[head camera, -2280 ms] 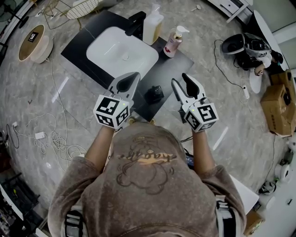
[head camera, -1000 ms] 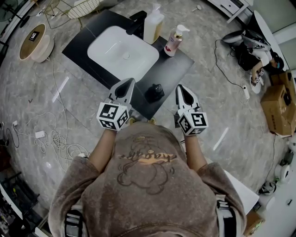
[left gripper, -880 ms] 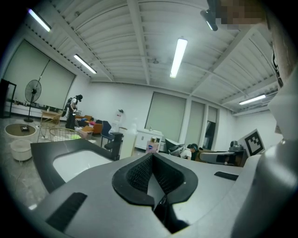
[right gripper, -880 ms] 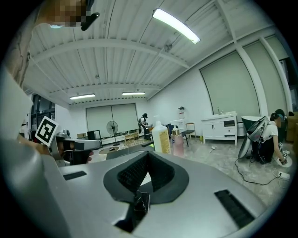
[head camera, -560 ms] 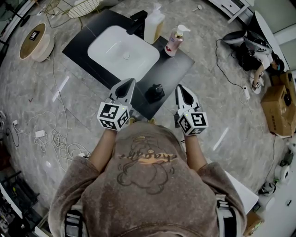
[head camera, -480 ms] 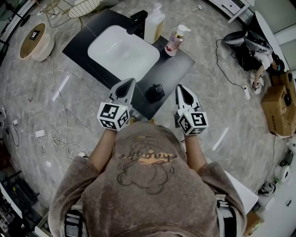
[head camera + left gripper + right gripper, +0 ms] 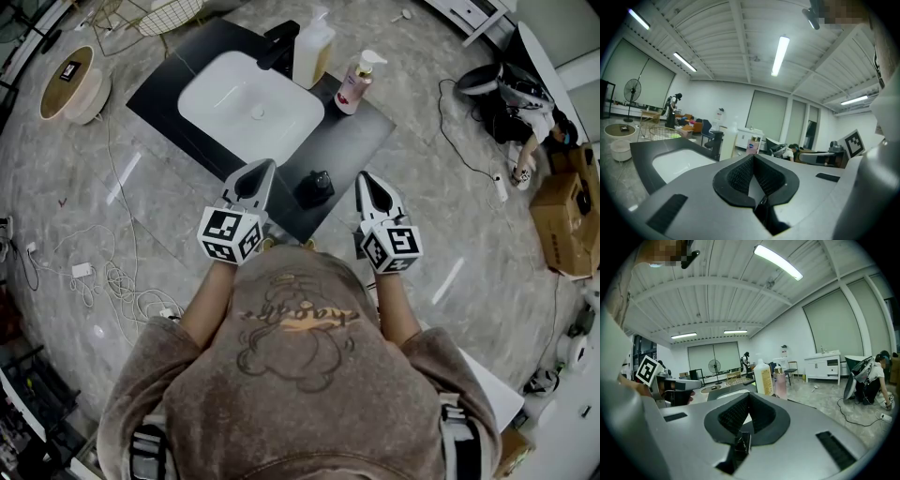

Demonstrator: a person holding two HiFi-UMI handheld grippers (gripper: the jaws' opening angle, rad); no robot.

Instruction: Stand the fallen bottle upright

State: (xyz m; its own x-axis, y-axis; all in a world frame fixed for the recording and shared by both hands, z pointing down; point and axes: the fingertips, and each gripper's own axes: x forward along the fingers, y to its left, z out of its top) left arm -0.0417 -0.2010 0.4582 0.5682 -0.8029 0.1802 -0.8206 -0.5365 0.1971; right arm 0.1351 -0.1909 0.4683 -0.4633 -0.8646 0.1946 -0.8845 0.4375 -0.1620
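Both units are empty. The left gripper point(image 7: 260, 170) has its fingers pressed together, tip to tip, with nothing between the pads. The right gripper point(image 7: 365, 178) is in the same condition – pads closed on each other. Each gripper hangs over the near edge of the black stone countertop point(image 7: 349, 141), pointing toward the far edge.

The pink plastic pump bottle point(image 7: 352, 86) stands upright on the countertop at its far edge, between the black faucet point(image 7: 277, 47) and the right corner. The taller pale yellow pump bottle point(image 7: 310, 52) stands upright just beside it, next to the faucet. Both bottles are well apart from the grippers.

The white rectangular basin point(image 7: 220, 112) occupies the left part of the countertop. A small black lumpy object point(image 7: 315, 188) – too small to identify – sits near the near edge, between the two gripper tips and touching neither.
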